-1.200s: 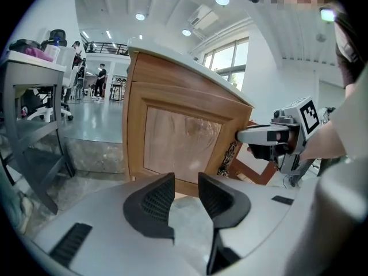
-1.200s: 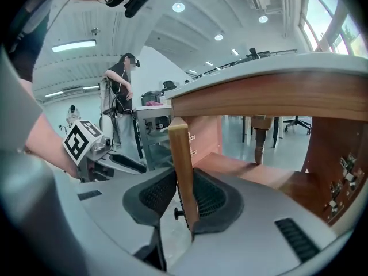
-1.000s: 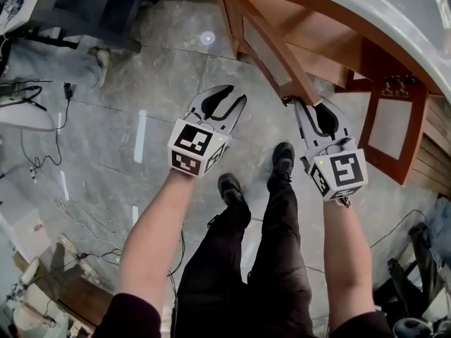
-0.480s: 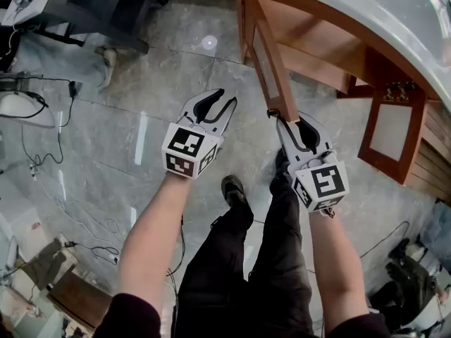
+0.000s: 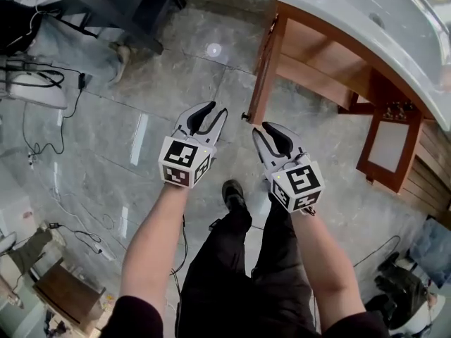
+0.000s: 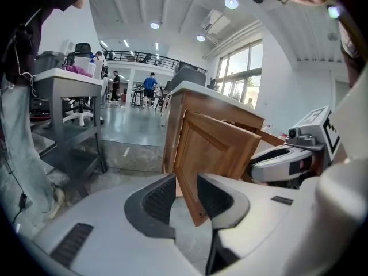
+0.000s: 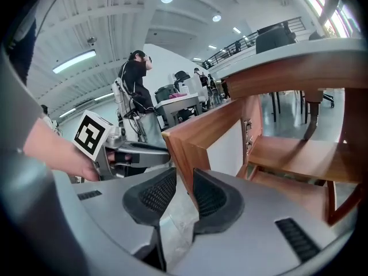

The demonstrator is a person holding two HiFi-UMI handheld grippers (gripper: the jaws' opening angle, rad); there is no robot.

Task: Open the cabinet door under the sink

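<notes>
The job now is to swing the cabinet door (image 5: 264,62) out from under the sink (image 5: 366,13). To do this well, the right gripper (image 5: 263,127) should move in a round path, the way the door turns on its hinges. It should not pull in a straight line. A soft, slow pull is best, so the wood does not slip out of the jaws and the hinges do not get hurt. The door already stands far out from the cabinet, so I think there is not much swing left. It would be good to stop before the door is pushed too far. The person's shoe (image 5: 231,191) is near the door's low corner, so it should stay out of the way.

In the right gripper view, the jaws are close together, with just a thin gap. The free edge of the door (image 7: 195,137) sits in that gap near the tips, and it looks pinched there. In the head view, the low corner of the door meets the tips of this gripper.

The left gripper (image 5: 211,109) hangs beside the door, on its outer side. Its jaws (image 6: 186,183) are a little apart and hold nothing. The door (image 6: 213,154) is past them, not between them.
</notes>
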